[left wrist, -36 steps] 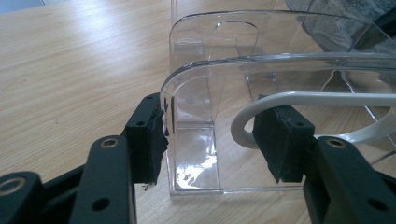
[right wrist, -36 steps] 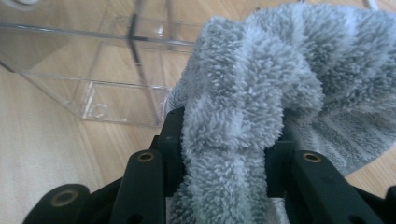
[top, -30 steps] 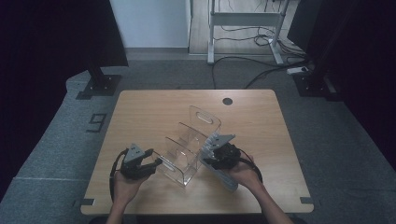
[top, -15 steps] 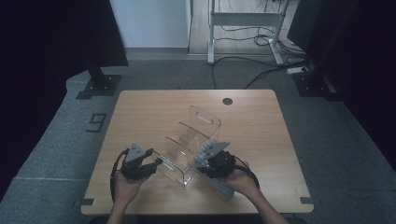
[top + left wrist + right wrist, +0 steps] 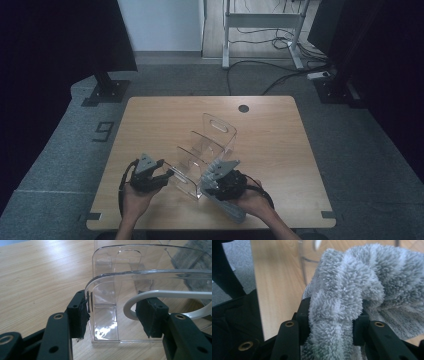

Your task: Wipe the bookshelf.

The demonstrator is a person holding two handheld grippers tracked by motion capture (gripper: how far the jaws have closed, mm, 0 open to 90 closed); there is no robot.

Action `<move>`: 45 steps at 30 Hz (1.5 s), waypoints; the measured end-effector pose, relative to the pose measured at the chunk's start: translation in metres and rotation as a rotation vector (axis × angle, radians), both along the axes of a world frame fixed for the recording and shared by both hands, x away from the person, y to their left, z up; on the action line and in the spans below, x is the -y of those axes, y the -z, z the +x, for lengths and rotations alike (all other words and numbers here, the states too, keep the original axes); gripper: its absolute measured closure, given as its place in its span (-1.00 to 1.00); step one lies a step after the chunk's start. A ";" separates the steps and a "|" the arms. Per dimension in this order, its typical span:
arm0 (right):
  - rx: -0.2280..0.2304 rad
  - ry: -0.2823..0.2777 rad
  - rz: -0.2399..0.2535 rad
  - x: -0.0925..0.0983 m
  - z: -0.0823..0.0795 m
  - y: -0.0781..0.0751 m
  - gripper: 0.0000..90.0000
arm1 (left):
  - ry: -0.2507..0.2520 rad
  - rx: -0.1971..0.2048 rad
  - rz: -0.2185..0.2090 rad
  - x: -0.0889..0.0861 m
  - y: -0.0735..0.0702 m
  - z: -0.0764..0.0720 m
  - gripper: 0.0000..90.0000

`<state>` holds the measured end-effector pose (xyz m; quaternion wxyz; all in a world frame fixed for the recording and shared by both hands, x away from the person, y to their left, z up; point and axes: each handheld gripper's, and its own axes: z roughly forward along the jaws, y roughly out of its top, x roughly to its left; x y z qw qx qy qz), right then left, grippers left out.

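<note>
Seen from above, a clear plastic rack (image 5: 207, 152) with upright dividers stands on the wooden surface (image 5: 150, 120), near the person's edge. The left tongs (image 5: 167, 175) meet the rack's near-left end, and the right tongs (image 5: 212, 182) sit at its near-right end with a grey towel (image 5: 227, 207) bunched beneath them. At this distance the high view does not show what either pair of tongs actually touches.

The left gripper view supplies that detail. The left tongs (image 5: 113, 311) straddle the rack's (image 5: 117, 280) curved front wall: the left pad lies against the outer face of the clear wall, and the right pad presses on a white curved band (image 5: 160, 293) that runs along the far side. The jaws thus stand partly apart, closed on the rack's end. Bare wood (image 5: 37, 272) fills the left of this view, and a patch of grey towel (image 5: 192, 261) shows through the plastic at upper right.

The right gripper view shows the right tongs (image 5: 330, 323) clamped on a thick fold of the towel (image 5: 352, 285), whose pile bulges above and between the pads. Behind the towel the rack's clear edge (image 5: 303, 267) rises from the surface (image 5: 277, 285), and grey carpet (image 5: 237, 257) lies beyond the surface's edge.
</note>
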<state>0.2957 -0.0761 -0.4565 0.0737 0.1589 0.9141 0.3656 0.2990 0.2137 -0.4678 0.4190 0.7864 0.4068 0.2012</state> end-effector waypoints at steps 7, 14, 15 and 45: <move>-0.007 -0.036 0.002 -0.010 -0.013 0.001 0.33 | -0.012 -0.002 0.002 0.001 0.000 0.000 0.00; -0.027 -0.051 0.004 -0.013 -0.014 0.003 0.33 | -0.024 -0.001 0.010 0.003 0.000 -0.001 0.00; -0.029 -0.055 0.007 -0.012 -0.013 0.003 0.34 | -0.024 0.000 0.010 0.003 0.000 -0.001 0.00; 0.033 0.311 -0.028 0.089 0.049 -0.001 0.38 | -0.145 0.030 0.048 0.002 0.000 -0.004 -0.07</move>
